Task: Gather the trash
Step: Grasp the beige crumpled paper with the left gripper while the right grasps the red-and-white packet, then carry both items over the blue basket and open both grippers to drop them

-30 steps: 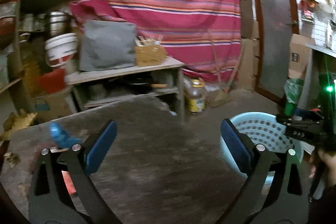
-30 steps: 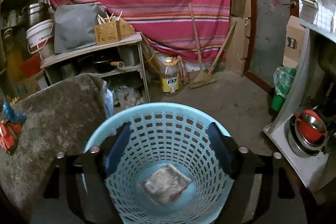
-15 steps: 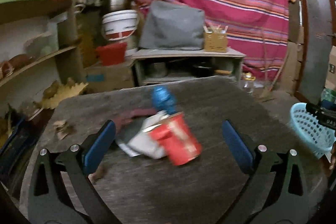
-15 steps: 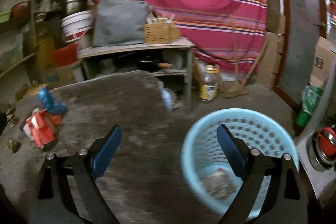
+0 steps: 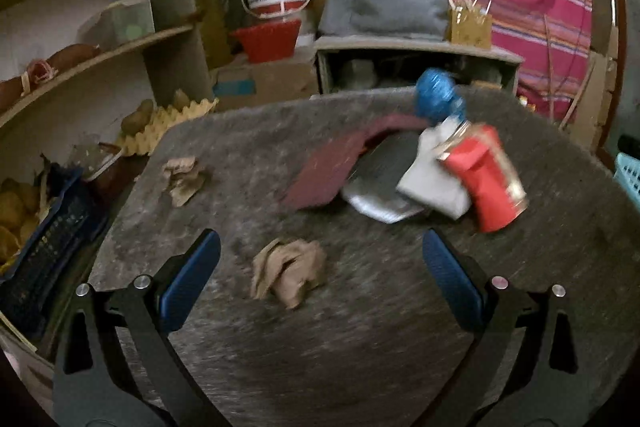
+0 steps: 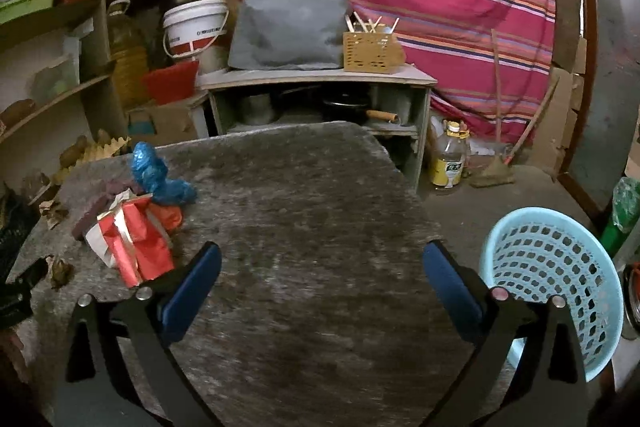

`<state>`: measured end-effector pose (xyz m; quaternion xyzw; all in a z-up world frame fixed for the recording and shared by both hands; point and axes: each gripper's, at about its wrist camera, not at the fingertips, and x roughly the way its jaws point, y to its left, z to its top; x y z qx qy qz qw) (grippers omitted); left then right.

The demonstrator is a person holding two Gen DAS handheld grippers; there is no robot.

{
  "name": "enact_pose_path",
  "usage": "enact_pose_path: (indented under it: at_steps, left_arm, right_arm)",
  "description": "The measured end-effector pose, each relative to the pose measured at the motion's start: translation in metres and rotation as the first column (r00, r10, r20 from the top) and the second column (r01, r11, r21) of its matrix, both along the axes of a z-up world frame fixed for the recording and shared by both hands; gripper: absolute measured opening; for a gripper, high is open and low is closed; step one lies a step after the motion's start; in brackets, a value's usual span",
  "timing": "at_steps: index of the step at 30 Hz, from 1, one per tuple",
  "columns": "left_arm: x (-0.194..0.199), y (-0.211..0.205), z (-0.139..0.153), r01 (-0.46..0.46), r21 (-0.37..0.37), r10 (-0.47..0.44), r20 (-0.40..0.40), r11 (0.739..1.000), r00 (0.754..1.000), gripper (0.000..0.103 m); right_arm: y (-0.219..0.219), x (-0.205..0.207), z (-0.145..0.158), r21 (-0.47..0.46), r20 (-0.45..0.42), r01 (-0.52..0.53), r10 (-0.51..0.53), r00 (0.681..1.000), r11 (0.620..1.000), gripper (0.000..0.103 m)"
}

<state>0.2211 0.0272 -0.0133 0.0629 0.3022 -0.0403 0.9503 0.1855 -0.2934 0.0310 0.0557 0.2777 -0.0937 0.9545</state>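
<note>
The left tool [image 5: 320, 279] gapes wide over a crumpled brown wad [image 5: 287, 271], perhaps paper. The right tool [image 6: 320, 281] is opening, empty, above the table [image 6: 304, 227].

Under the right hand-held gripper [image 6: 322, 285], whose jaws are opening with nothing between them, the table [image 6: 304, 211] lies bare across its middle and right side. Its left part is blocked by a heap: red carton [image 6: 136, 243], blue plastic bag [image 6: 154, 173], papers. The light blue basket [image 6: 548, 279] stands just off the right edge. Between the left hand-held gripper's [image 5: 320, 277] wide jaws sits a crumpled brown paper [image 5: 288, 273]; another brown scrap [image 5: 184, 179] lies farther left, with bare table between them. Shelves [image 5: 100, 59] crowd the left side.
</note>
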Motion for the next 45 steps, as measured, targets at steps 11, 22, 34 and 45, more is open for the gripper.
enact_pose_path:
  at_steps: [11, 22, 34, 45]
  left_arm:
    - [0.021, 0.031, -0.023, -0.025, -0.05, 0.021, -0.081, 0.998, 0.996, 0.089]
    - [0.036, 0.029, -0.028, 0.041, -0.074, -0.051, -0.138, 0.996, 0.989, 0.039]
    - [0.037, 0.056, 0.004, -0.081, -0.009, 0.081, -0.014, 0.997, 0.997, 0.039]
    - [0.04, 0.056, 0.022, -0.093, -0.072, 0.094, 0.007, 0.993, 0.996, 0.039]
  right_arm:
    - [0.042, 0.031, -0.01, 0.006, -0.046, -0.047, 0.047, 0.998, 0.999, 0.099]
    - [0.089, 0.046, -0.015, -0.051, -0.064, -0.141, 0.138, 0.988, 0.989, 0.099]
    - [0.151, 0.081, -0.028, -0.061, -0.111, -0.276, 0.268, 0.957, 0.959, 0.099]
    - [0.15, 0.094, -0.037, 0.042, -0.118, -0.364, 0.367, 0.923, 0.93, 0.052]
